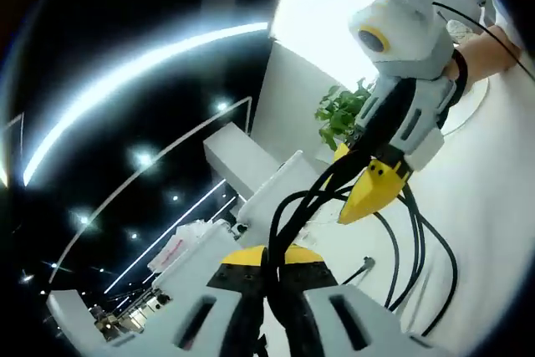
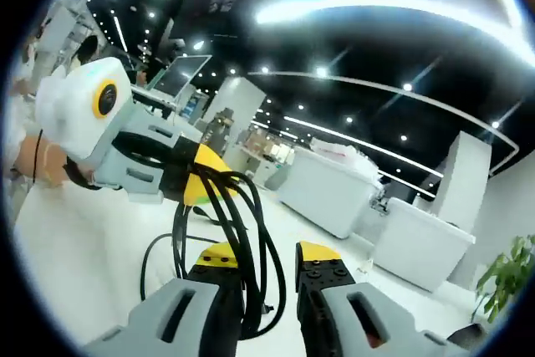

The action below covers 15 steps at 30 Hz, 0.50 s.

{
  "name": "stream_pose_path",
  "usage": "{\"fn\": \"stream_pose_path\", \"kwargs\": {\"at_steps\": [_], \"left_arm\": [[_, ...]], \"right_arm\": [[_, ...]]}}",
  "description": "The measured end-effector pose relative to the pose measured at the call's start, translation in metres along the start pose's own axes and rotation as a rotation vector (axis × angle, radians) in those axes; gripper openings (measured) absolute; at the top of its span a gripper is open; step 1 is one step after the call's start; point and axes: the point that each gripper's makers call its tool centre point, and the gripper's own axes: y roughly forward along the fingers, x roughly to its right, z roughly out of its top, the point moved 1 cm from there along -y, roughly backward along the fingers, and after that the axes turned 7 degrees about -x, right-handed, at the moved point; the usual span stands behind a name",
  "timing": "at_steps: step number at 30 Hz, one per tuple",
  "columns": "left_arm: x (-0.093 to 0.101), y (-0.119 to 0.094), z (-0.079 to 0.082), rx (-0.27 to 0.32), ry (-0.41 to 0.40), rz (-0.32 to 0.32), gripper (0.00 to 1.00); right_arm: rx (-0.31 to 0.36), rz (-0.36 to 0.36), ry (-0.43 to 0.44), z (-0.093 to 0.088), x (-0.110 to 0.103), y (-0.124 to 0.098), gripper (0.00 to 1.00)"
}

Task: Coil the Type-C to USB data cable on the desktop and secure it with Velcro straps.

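The black data cable (image 1: 411, 250) hangs in several loops above the white table (image 1: 493, 206). My left gripper (image 1: 273, 261) is shut on a bundle of its strands, which rise between the yellow tips. The strands run up to my right gripper (image 1: 358, 175), which comes in from the upper right, and one connector (image 1: 364, 267) dangles free. In the right gripper view the cable (image 2: 251, 232) loops down from my left gripper (image 2: 194, 175) and passes between the jaws of my right gripper (image 2: 269, 258), lying against its left finger. Those jaws stand apart, with a gap beside the strands.
A hand (image 1: 493, 48) holds the right gripper. A potted plant (image 1: 343, 110) and white counters (image 2: 330, 186) stand beyond the table's far edge. White table (image 2: 75, 265) spreads under both grippers.
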Motion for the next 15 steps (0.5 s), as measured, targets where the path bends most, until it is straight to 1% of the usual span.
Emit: {"fn": "stream_pose_path", "kwargs": {"at_steps": [1,2,3,5,7,8,10,12,15], "left_arm": [[0.003,-0.001,0.003,0.002,0.01,-0.003,0.06],[0.004,-0.002,0.006,0.009,0.012,-0.002,0.06],[0.005,-0.004,0.011,0.027,0.009,-0.002,0.06],[0.006,-0.005,0.014,0.037,0.004,-0.007,0.06],[0.007,-0.003,0.013,0.04,-0.006,-0.012,0.05],[0.008,-0.002,0.01,0.033,-0.013,-0.018,0.05],[0.008,0.0,0.006,0.025,-0.016,-0.02,0.05],[0.008,0.002,0.003,0.023,-0.023,-0.029,0.06],[0.009,0.004,0.001,0.026,-0.049,-0.039,0.06]], "right_arm": [[-0.005,-0.023,-0.028,-0.001,0.003,0.0,0.15],[-0.008,-0.061,-0.085,-0.001,0.007,-0.001,0.12],[-0.006,-0.087,-0.121,-0.002,0.01,-0.001,0.12],[0.009,-0.115,-0.172,0.0,0.013,-0.003,0.11],[0.004,-0.108,-0.184,-0.001,0.012,-0.004,0.07],[-0.007,-0.091,-0.183,-0.002,0.011,-0.005,0.06],[-0.02,-0.043,-0.141,-0.005,0.007,-0.004,0.05],[-0.03,-0.022,-0.137,-0.005,0.007,-0.003,0.05],[-0.03,-0.008,-0.118,-0.006,0.006,-0.003,0.04]]}}
